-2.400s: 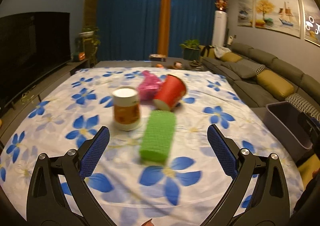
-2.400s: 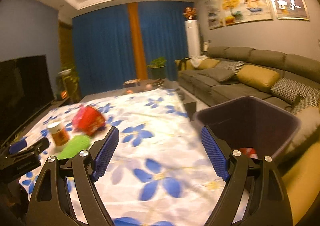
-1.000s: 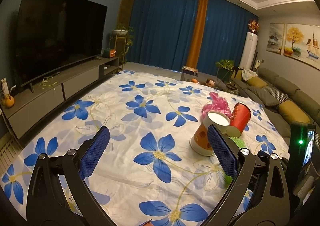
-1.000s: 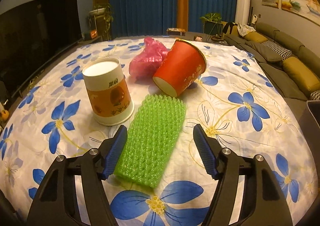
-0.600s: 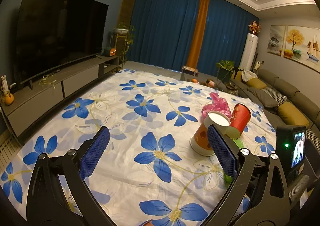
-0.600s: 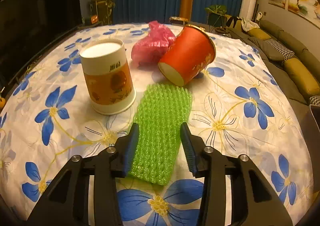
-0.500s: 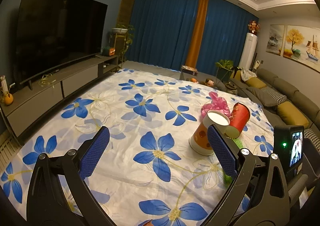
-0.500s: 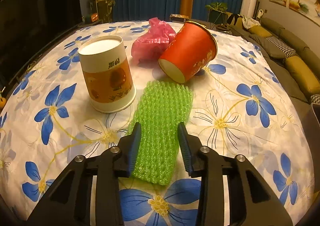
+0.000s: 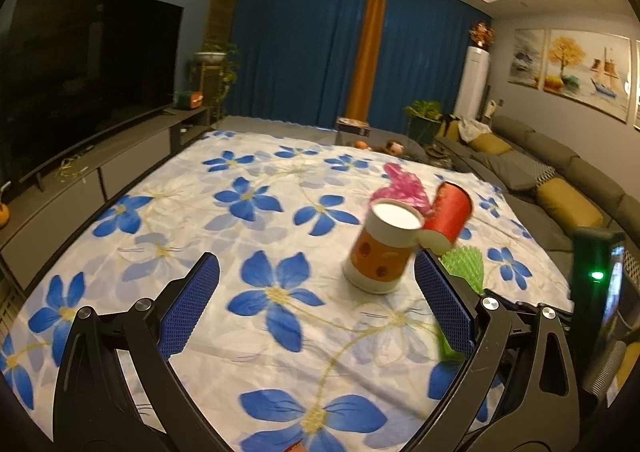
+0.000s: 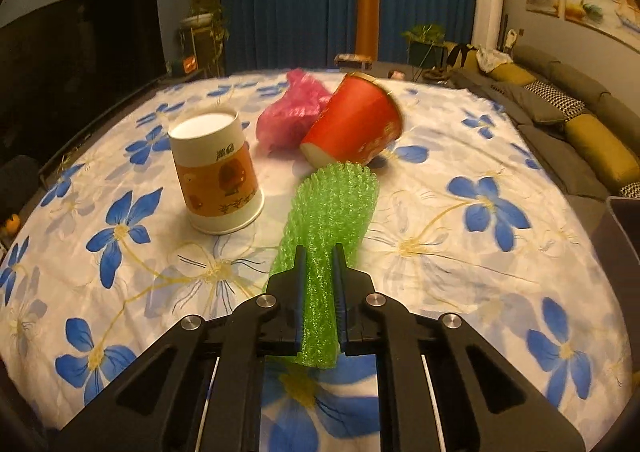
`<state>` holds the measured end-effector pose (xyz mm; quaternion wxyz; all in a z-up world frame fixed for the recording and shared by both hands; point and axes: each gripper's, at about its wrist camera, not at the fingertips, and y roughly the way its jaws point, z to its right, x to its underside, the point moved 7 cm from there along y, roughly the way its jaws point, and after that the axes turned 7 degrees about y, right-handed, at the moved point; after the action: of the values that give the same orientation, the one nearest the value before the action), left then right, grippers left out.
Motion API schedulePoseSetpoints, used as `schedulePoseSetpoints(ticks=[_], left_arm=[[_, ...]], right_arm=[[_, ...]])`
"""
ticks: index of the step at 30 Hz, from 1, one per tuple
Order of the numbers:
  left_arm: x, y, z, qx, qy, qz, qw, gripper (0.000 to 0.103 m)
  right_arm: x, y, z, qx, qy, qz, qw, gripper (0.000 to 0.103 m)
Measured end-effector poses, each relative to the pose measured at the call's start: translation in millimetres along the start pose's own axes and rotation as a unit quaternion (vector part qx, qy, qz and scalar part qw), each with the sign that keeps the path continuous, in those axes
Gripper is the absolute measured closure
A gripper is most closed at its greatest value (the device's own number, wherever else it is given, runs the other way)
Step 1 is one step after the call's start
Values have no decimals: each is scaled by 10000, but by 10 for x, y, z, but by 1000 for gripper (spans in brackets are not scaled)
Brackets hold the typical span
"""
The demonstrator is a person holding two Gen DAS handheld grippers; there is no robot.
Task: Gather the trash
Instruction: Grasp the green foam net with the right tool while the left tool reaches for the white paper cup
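Trash sits on the flower-print counter [image 10: 460, 252]: orange-and-white paper cup [image 10: 216, 180] upside down, red cup [image 10: 356, 124] on its side just beside a crumpled pink bag [image 10: 292, 112], green foam net sleeve [image 10: 332, 220] in front of the red cup. Right gripper [image 10: 318, 292]: fingers have just been closing, now pinched on the sleeve's near end, squeezing it narrow. Left gripper [image 9: 316, 308]: fingers spread wide, holding nothing, over the cloth left of the paper cup [image 9: 384, 248].
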<state>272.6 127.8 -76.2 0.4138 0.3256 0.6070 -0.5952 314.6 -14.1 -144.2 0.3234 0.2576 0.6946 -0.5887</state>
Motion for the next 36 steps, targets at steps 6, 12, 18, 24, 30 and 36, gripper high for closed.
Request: schedulePoseSetpoints(ticks=[6, 12, 18, 24, 30, 36], left_arm=[[-82, 177, 257, 231, 162, 8, 9996, 7], [-140, 501, 501, 378, 242, -106, 9989, 7], [-140, 839, 644, 371, 322, -333, 9982, 8], [-112, 1085, 686, 338, 336, -550, 9973, 21], [-58, 1185, 687, 433, 249, -742, 9960, 44], [-54, 1133, 671, 492, 182, -745, 9958, 47]], right_arm=[[-140, -393, 329, 16, 351, 458, 9983, 90], [-282, -661, 628, 122, 517, 818, 9952, 90], [-306, -760, 857, 231, 679, 948, 9929, 90], [-294, -805, 1002, 318, 700, 1029, 9917, 90], [-295, -825, 1072, 354, 734, 1045, 9912, 90], [-284, -836, 1062, 366, 721, 1061, 9911, 90]])
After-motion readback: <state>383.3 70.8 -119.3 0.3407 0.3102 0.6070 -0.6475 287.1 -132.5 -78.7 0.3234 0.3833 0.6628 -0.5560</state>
